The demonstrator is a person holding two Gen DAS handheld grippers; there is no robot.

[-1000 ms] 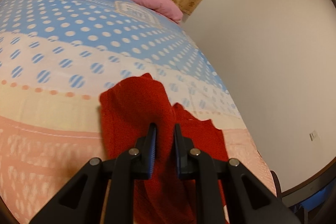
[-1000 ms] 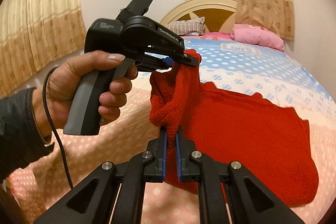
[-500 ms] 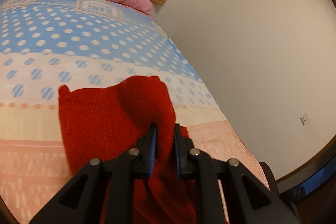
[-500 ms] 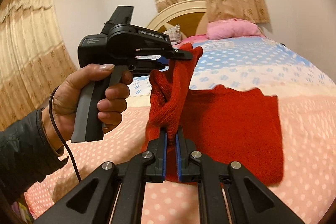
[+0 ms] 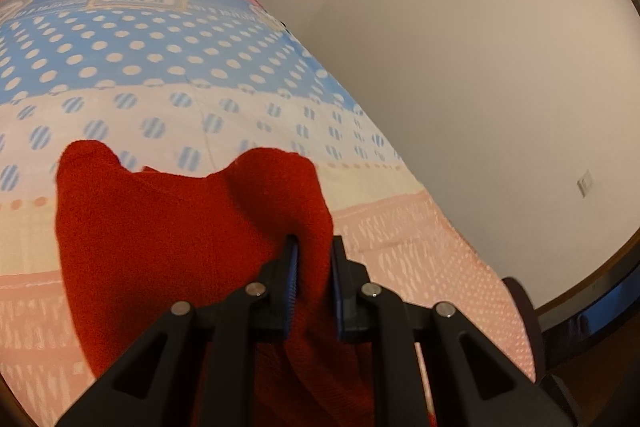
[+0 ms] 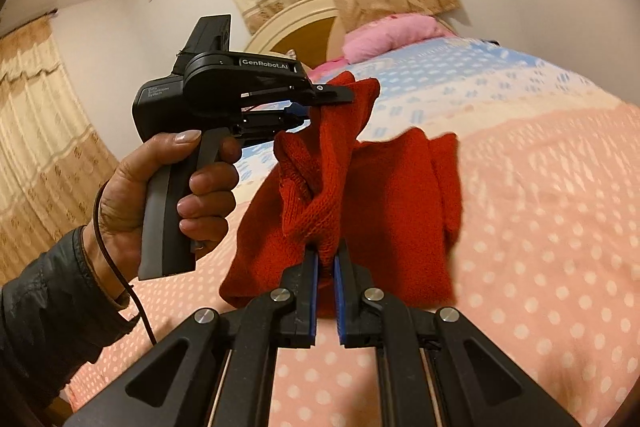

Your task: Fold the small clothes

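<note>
I am clamping my right tool (image 6: pixel 326 259) on a bunched edge of the red knit garment (image 6: pixel 400 211); my left tool (image 5: pixel 313 259) is pinching another edge of it; the garment is hanging between both, its far part lying on the dotted bed (image 6: pixel 540 227).

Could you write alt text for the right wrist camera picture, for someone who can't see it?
Two handheld grippers, the right gripper in the foreground and the left gripper held in a hand, each pinch a red knitted garment lifted above a polka-dot bedspread. A pink pillow and curtains sit behind.
</note>
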